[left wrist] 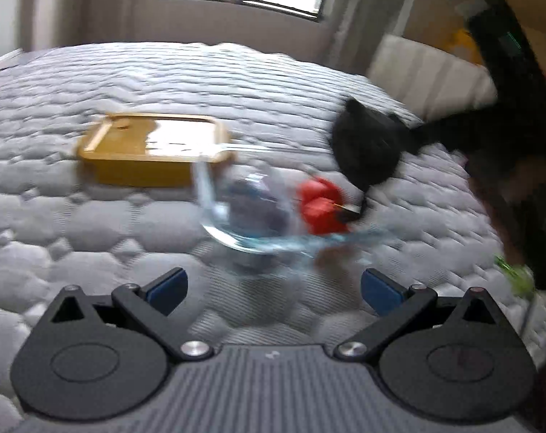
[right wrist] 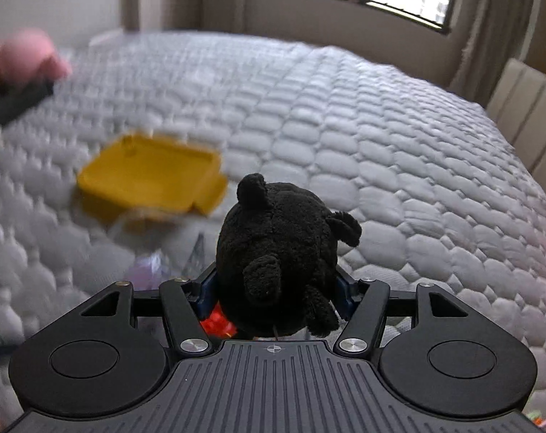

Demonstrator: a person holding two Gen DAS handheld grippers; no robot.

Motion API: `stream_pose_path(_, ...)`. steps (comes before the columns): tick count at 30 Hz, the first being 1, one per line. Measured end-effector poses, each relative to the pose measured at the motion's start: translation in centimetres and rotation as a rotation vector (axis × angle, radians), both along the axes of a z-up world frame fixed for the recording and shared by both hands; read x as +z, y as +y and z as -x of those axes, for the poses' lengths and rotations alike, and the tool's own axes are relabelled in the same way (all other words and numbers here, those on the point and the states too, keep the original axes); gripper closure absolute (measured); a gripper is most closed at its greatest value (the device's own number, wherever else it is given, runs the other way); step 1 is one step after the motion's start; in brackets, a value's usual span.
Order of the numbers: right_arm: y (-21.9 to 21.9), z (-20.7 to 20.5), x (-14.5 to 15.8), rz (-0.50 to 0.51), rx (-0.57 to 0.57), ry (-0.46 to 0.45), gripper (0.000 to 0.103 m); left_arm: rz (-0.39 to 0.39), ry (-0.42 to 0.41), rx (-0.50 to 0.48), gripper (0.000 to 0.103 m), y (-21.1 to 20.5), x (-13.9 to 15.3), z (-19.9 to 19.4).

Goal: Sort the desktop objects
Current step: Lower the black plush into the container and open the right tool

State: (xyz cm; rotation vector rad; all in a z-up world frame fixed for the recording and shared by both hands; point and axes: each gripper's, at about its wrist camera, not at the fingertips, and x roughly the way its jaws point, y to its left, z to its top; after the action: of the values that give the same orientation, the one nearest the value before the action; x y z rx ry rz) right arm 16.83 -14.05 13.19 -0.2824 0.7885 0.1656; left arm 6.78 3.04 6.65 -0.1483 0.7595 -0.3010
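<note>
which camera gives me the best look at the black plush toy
The right wrist view: the black plush toy sits sharp and central, clamped in the right gripper. The left wrist view shows it small, blurred, off to the right.

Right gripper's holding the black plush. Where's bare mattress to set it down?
Bare quilt lies right of the black plush, toward the headboard, and beyond the yellow box toward the window. It is crowded around the glass bowl and red toy, by the box.
</note>
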Motion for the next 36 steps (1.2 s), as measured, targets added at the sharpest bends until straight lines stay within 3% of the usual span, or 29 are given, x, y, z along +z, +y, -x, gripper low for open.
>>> stream_pose_path(4, 1.6, -0.8, -2.9, 0.11, 0.021, 0.06, 0.038, 0.07, 0.036, 0.046, 0.0, 1.9, 0.0, -0.9)
stream_pose_path(8, 2.6, -0.5, -4.7, 0.148, 0.028, 0.025, 0.036, 0.103, 0.05, 0.038, 0.0, 2.7, 0.2, -0.9)
stream_pose_path(17, -2.5, -3.8, -3.8, -0.319, -0.143, 0.193, 0.034, 0.134, 0.053, 0.071, 0.0, 4.3, 0.3, -1.1)
stream_pose_path(20, -4.1, -4.1, -3.0, -0.398, -0.143, 0.296, 0.032, 0.14, 0.064, 0.086, 0.0, 4.8, 0.0, -1.4)
stream_pose_path(22, -4.9, -3.7, -1.5, -0.422, -0.136, 0.313, 0.027, 0.149, 0.063, 0.092, 0.0, 5.2, -0.1, -1.7)
stream_pose_path(23, -5.5, -3.2, -0.6, -0.434, -0.135, 0.299, 0.027, 0.154, 0.062, 0.096, 0.0, 5.3, -0.1, -1.7)
stream_pose_path(26, -6.4, -1.4, 1.9, -0.406, -0.136, 0.115, 0.027, 0.164, 0.075, 0.106, 0.0, 5.4, -0.3, -2.0)
stream_pose_path(27, -6.3, -0.8, 2.5, -0.376, -0.136, 0.044, 0.029, 0.164, 0.081, 0.105, 0.0, 5.3, -0.4, -2.0)
stream_pose_path(28, -6.0, -0.6, 2.5, -0.355, -0.127, 0.014, 0.047, 0.161, 0.09, 0.091, 0.0, 5.0, -0.5, -2.1)
stream_pose_path(29, -5.3, -0.8, 1.6, -0.348, -0.102, 0.055, 0.063, 0.159, 0.099, 0.067, 0.0, 4.6, -0.6, -2.0)
stream_pose_path(30, -4.7, -1.1, 0.7, -0.342, -0.077, 0.097, 0.068, 0.156, 0.104, 0.04, 0.0, 4.2, -0.6, -1.9)
stream_pose_path(33, -2.8, -0.9, -1.7, -0.251, -0.076, 0.112, 0.071, 0.137, 0.106, -0.032, 0.0, 2.6, -0.6, -1.4)
stream_pose_path(36, -2.5, -1.2, -2.3, -0.251, -0.089, 0.109, 0.07, 0.113, 0.11, -0.095, 0.0, 0.6, -0.9, -0.8)
